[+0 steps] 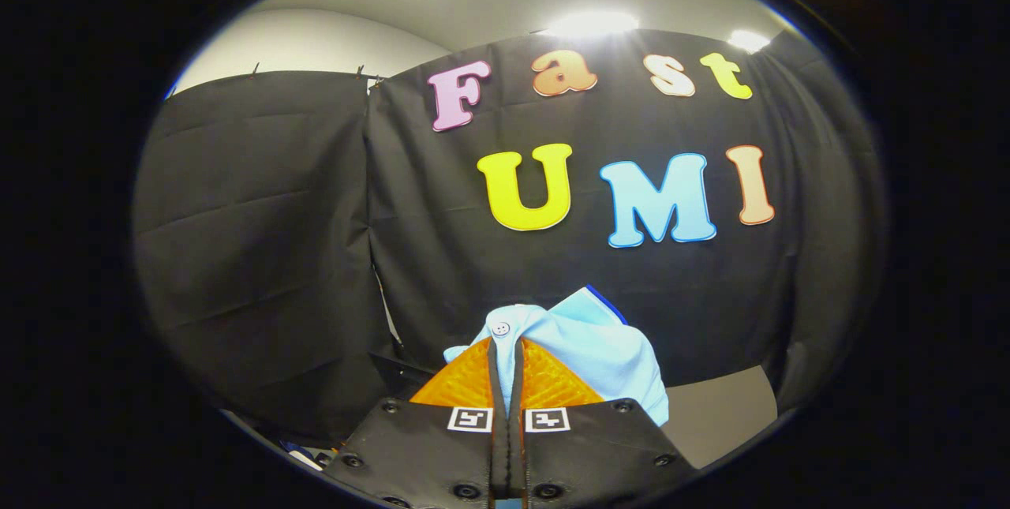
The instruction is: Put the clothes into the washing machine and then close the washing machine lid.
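Between the fingers point(506, 371), pressed together on a fold of pale blue garment point(607, 351); cloth bunched, spilling toward two o'clock past the tips, long axis slanting up and right, white button point(500, 328) at twelve o'clock just off the tips. Beyond, black booth wall point(260, 241). At four o'clock, grey surface point(722, 406). Washing machine unseen; likely mid-carry.

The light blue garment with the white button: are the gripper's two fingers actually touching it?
Touching. In the gripper view the fingers are closed together on the light blue garment, whose fabric runs down between them and bunches above their tips.
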